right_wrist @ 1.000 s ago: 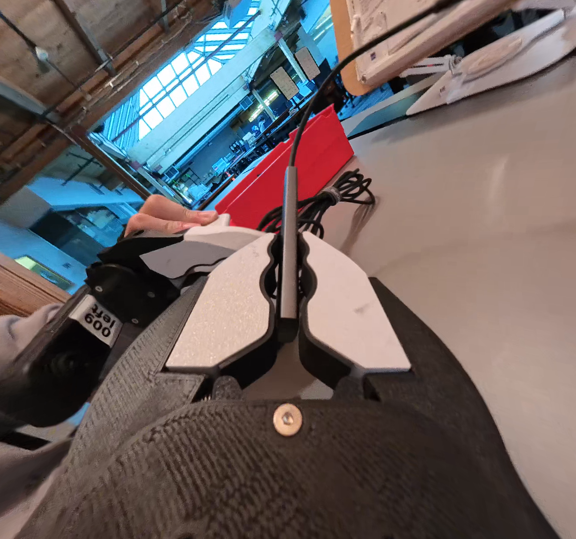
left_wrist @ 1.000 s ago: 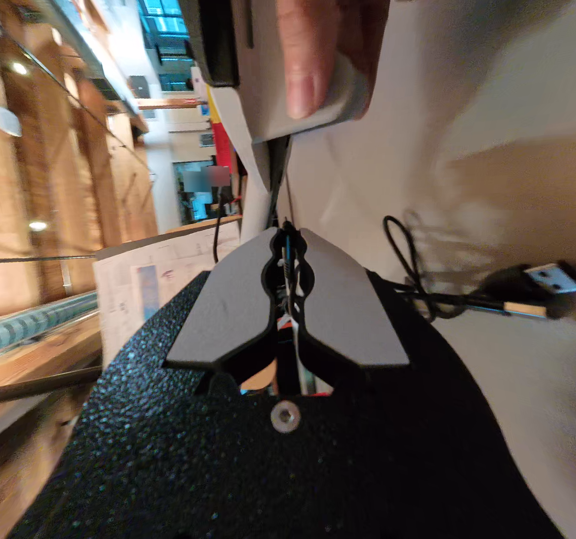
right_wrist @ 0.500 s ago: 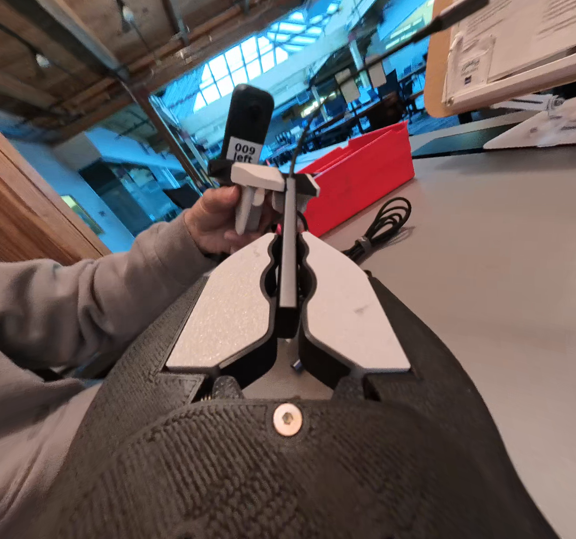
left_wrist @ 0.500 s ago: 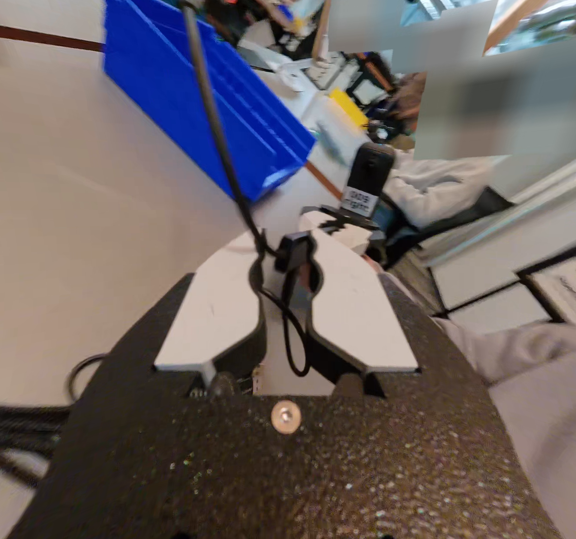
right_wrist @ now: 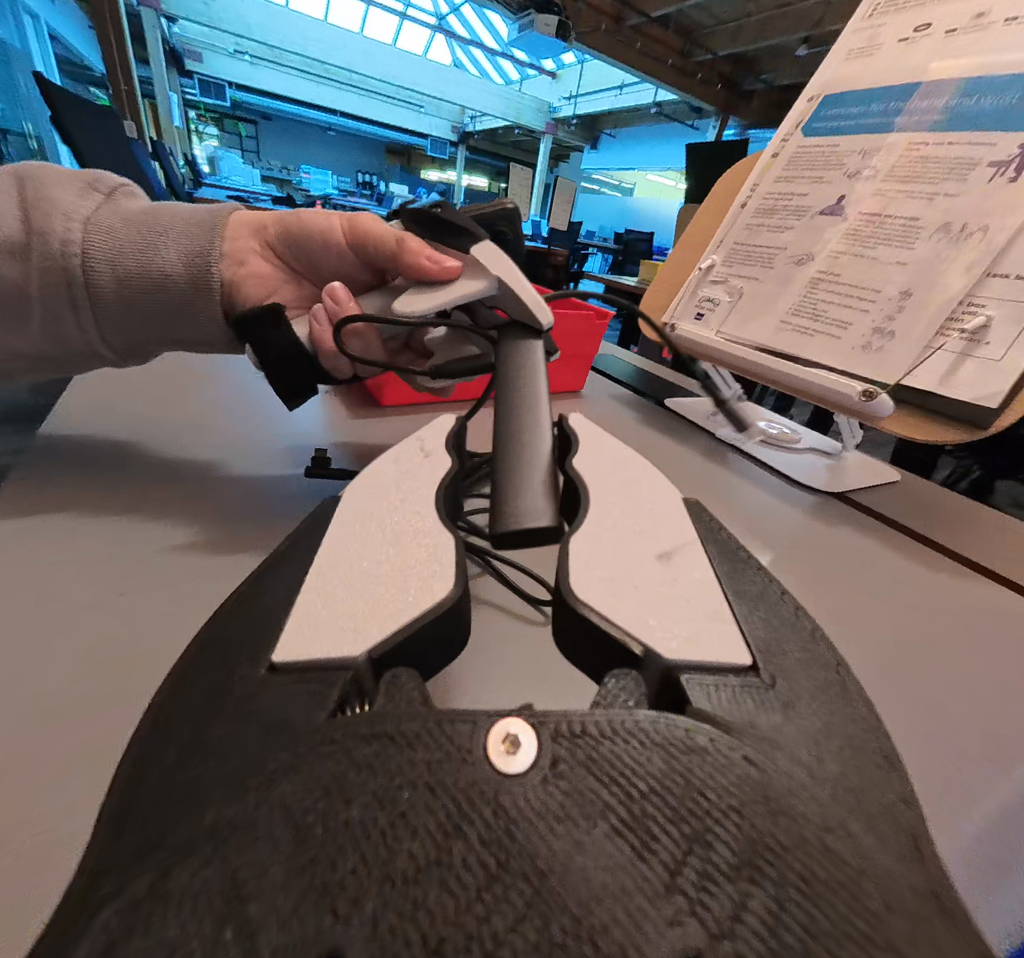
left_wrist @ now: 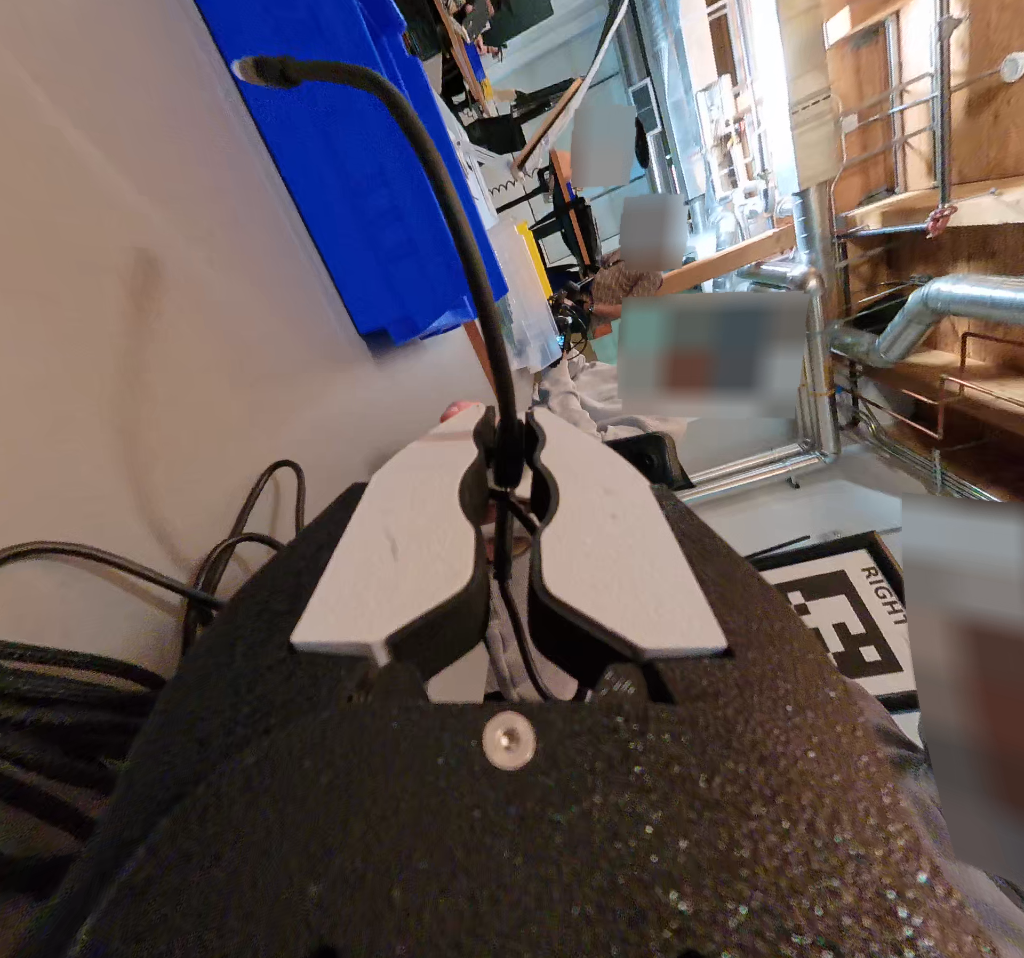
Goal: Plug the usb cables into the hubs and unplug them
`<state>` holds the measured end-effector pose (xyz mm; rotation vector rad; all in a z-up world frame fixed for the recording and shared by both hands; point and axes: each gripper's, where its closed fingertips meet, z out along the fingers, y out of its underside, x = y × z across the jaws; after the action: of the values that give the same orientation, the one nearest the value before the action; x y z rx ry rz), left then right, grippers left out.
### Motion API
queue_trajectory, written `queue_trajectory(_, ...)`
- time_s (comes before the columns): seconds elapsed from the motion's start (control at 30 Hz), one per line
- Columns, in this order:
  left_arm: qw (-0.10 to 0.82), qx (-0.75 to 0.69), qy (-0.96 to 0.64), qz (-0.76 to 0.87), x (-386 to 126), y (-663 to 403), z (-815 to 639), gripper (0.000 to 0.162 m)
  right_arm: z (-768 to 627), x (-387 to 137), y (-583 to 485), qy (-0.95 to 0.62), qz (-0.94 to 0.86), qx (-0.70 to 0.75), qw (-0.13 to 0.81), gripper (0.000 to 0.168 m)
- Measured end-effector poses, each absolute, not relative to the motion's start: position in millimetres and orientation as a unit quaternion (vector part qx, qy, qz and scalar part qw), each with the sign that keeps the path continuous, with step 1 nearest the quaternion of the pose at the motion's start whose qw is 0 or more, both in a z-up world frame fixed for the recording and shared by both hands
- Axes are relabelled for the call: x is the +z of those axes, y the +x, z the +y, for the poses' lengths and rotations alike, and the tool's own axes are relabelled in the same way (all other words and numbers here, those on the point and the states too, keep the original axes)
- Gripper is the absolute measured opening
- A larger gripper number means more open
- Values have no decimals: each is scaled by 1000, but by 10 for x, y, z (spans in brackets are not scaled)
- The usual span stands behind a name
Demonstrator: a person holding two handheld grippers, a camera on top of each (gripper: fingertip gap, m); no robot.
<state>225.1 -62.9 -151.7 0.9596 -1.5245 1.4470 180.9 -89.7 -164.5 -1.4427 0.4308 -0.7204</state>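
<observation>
A slim grey USB hub (right_wrist: 521, 433) hangs upright between my right gripper's (right_wrist: 507, 427) fingers, which stand apart with a gap on each side of it. My left gripper (right_wrist: 498, 311), held by a hand, is shut on the hub's top end where its black tail cable (right_wrist: 637, 322) leaves. In the left wrist view my left gripper (left_wrist: 503, 422) is shut on that dark end, and the tail cable (left_wrist: 443, 167) arcs up to its plug (left_wrist: 260, 70). A thin black USB cable (right_wrist: 377, 322) loops under the hand. Another plug (right_wrist: 324, 469) lies on the table.
A red bin (right_wrist: 576, 333) stands behind the hub. A document stand with a printed sheet (right_wrist: 864, 244) is at the right on a white base. A blue bin (left_wrist: 332, 156) sits on the grey table, and a pile of black cables (left_wrist: 66, 710) lies beside my left gripper. My right fingertips sit around 6 cm from my left ones.
My left gripper swung over and closed on the hub's top end. My right gripper, shut on the hub before, has opened its fingers around it.
</observation>
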Motion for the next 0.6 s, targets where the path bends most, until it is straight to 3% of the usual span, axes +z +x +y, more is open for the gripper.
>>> queue_trajectory(0.13, 427, 562, 400, -585, -1564, 2263, -636, 9, -895, -1624, 1814, -638, 182, -350, 662, 18)
queue_trajectory(0.33, 433, 554, 413, -578, -1560, 2299, -652, 9, -924, -1658, 1860, -641, 187, -380, 640, 33)
queue_trajectory(0.43, 433, 551, 404, -588, -1542, 2275, -659, 9, -957, -1662, 1888, -639, 196, -392, 632, 30)
queue_trajectory(0.5, 440, 547, 394, -593, -1521, 2236, -664, 9, -981, -1662, 1904, -634, 204, -393, 633, 36)
queue_trajectory(0.6, 435, 547, 394, -597, -1510, 2238, -671, 9, -936, -1677, 1875, -642, 200, -369, 642, 26)
